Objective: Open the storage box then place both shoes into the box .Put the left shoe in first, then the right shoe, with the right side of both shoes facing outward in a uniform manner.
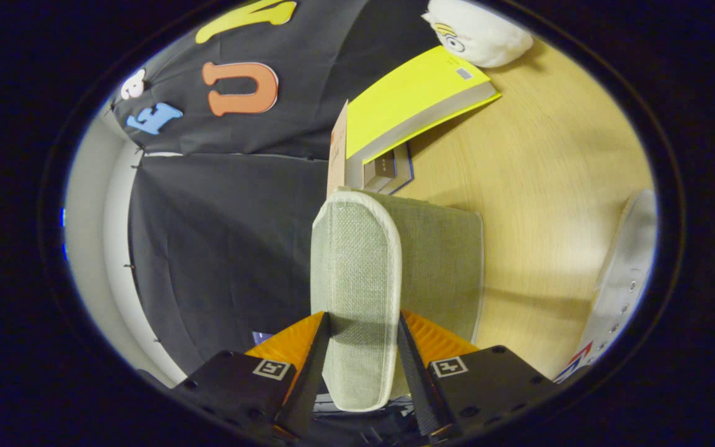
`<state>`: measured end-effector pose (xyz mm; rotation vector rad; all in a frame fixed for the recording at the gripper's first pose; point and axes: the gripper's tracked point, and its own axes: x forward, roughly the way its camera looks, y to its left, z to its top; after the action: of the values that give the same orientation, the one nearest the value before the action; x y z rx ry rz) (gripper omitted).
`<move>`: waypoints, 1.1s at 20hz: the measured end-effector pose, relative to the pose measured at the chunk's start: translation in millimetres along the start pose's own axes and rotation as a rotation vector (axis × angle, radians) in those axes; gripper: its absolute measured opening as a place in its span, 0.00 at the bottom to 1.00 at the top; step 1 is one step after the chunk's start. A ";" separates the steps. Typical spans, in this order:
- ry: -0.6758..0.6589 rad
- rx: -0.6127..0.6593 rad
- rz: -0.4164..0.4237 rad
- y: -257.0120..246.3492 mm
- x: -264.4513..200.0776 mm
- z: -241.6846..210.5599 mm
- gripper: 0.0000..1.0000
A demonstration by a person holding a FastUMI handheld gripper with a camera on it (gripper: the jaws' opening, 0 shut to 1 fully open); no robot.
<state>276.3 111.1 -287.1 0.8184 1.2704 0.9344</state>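
The view is rolled sideways, so the wooden table [550, 186] stands upright on the right. The storage box [447, 261] is grey-green woven fabric and sits on that table. Its lid [357, 261], a fabric panel with white trim, is lifted edge-on toward me. My gripper [364, 318] is shut on this lid, one finger pressing on each face. A white lace-up shoe [624, 279] with a red and blue mark lies on the table to the right of the box. The inside of the box is hidden behind the lid.
Beyond the box, a yellow book [419, 93] lies on a small stack of books [388, 171], with a brown card standing beside them. A white plush toy [478, 31] sits past the book. The black booth cloth hangs on the left.
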 end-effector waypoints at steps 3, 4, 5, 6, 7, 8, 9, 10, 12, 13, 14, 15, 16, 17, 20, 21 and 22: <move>0.011 -0.023 -0.077 0.7 -15.6 -1.5 0.50; 0.009 -0.035 -0.102 1.3 -21.6 -2.2 0.44; 0.008 -0.049 -0.123 2.8 -28.5 -2.0 0.42; 0.006 -0.055 -0.141 4.4 -30.1 -1.6 0.34; 0.008 -0.060 -0.158 6.5 -30.3 -3.1 0.31; 0.011 -0.061 -0.172 8.4 -31.3 -3.0 0.26; 0.019 -0.057 -0.181 13.4 -33.7 -5.9 0.23; 0.023 -0.039 -0.189 19.0 -36.6 -6.1 0.19; 0.013 0.031 -0.183 32.4 -41.0 -5.3 0.11; 0.014 0.048 -0.186 38.8 -43.2 -6.9 0.09; 0.016 0.042 -0.193 43.5 -44.1 -7.6 0.06; 0.019 0.024 -0.202 48.9 -45.1 -9.8 0.05; 0.019 0.009 -0.210 55.0 -45.3 -11.7 0.05; 0.016 0.002 -0.215 63.0 -45.6 -13.6 0.05; 0.000 -0.022 -0.248 90.1 -45.1 -14.8 0.05; -0.002 -0.036 -0.264 100.4 -44.4 -15.9 0.05; -0.008 -0.041 -0.283 110.6 -44.2 -16.6 0.05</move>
<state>244.5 116.3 -171.2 0.5909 1.3163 0.7266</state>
